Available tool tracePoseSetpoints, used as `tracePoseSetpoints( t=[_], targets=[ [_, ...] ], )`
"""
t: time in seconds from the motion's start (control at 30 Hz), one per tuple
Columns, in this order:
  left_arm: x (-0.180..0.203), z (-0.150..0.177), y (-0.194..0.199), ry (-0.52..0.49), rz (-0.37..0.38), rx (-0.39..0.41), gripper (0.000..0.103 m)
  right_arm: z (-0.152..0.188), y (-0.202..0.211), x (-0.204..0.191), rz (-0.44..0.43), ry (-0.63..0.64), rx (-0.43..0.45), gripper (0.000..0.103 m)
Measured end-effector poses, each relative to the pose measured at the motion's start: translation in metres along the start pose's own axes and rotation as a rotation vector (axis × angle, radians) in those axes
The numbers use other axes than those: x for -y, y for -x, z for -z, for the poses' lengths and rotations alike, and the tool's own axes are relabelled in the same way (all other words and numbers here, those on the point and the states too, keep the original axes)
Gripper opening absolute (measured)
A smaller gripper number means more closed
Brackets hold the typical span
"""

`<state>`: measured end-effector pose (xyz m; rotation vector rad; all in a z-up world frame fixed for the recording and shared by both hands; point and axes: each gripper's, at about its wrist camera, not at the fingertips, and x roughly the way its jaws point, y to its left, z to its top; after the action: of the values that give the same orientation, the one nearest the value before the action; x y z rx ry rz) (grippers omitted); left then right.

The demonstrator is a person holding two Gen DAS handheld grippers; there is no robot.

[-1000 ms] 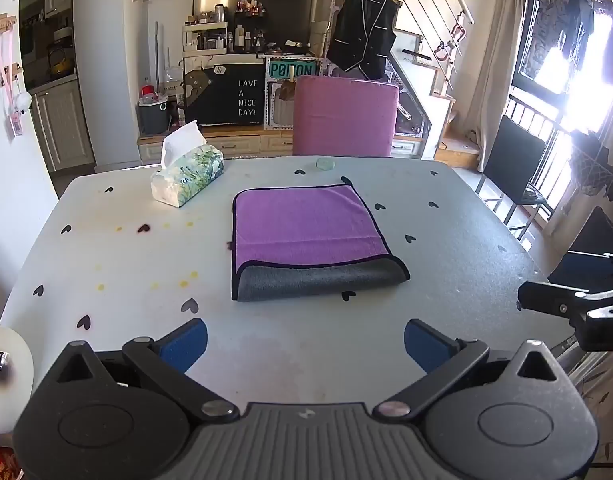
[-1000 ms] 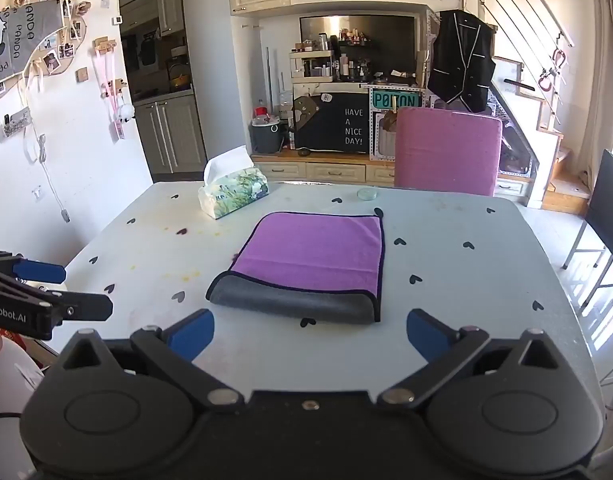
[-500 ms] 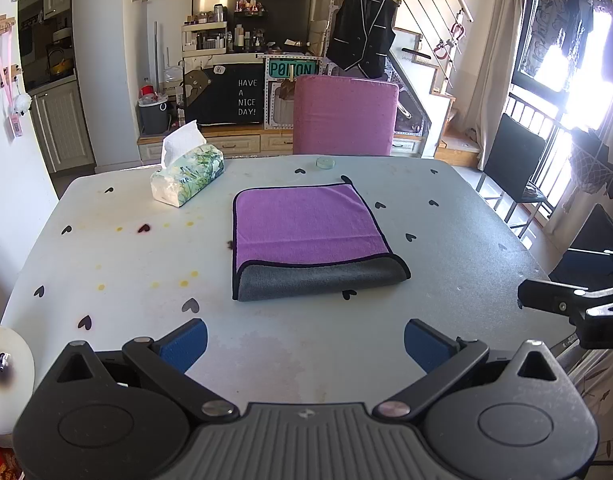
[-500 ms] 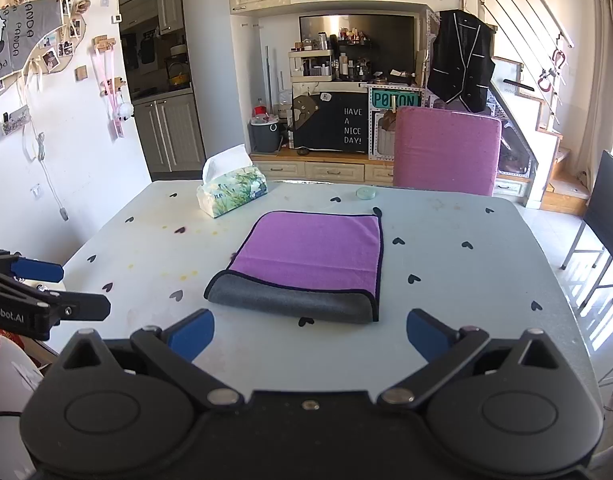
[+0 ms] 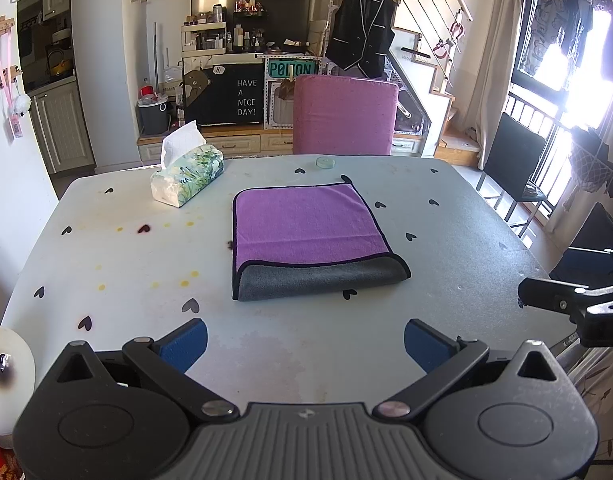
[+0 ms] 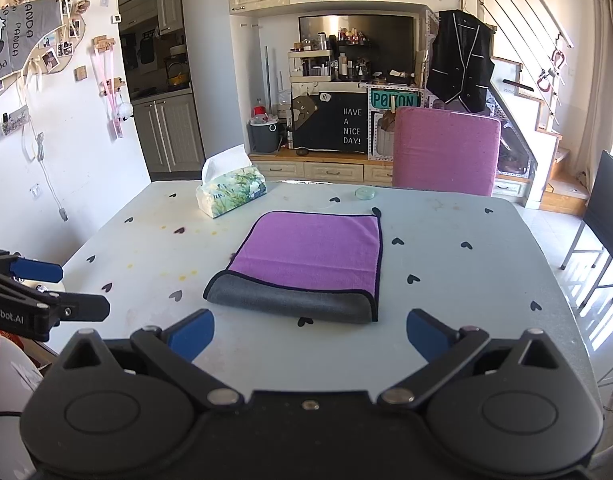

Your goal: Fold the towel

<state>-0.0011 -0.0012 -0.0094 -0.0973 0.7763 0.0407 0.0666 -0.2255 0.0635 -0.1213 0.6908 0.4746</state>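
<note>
- Towel [image 5: 306, 224] lies mid-frame in both views, flat on the table [image 5: 106, 260]. Purple side up, grey underside showing as a rolled band along the near edge, so it looks folded once already.
- Left gripper [image 5: 304, 340] at bottom centre of its view: blue pads [image 5: 184, 340] spread wide, nothing between them, short of the towel's near edge and not touching it.
- Right gripper [image 6: 310, 334] same story: jaws apart, empty, just short of the grey fold.
- Handling, my read: soft microfibre, light, limp. Won't hold shape when lifted, will drape and sag. Prob. grips the table cloth a bit, so drag less, lift more.
- Where to grab: a corner w/ each gripper. Near corners at the grey fold are thick (2 layers), so pinch both layers or they'll slide apart.
- For a 2nd fold, prob. take one side's corners and carry them across to the opposite side.
- Risk: pinching only the top layer undoes the 1st fold.
- Tissue box [image 5: 188, 178] upper left of the towel, small round lid [image 5: 325, 162] just beyond the far edge. Both apart from the towel, not in the way.
</note>
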Motion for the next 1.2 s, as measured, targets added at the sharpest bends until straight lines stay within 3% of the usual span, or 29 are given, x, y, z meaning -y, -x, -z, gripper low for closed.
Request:
tracePoseSetpoints(
  t=[1.2],
  targets=[
    [0.0006,-0.0001,-0.0001,-0.002,-0.002,-0.001,0.103,-0.0088,0.0034,0.0015,0.001,0.000,0.002,0.102]
  ],
)
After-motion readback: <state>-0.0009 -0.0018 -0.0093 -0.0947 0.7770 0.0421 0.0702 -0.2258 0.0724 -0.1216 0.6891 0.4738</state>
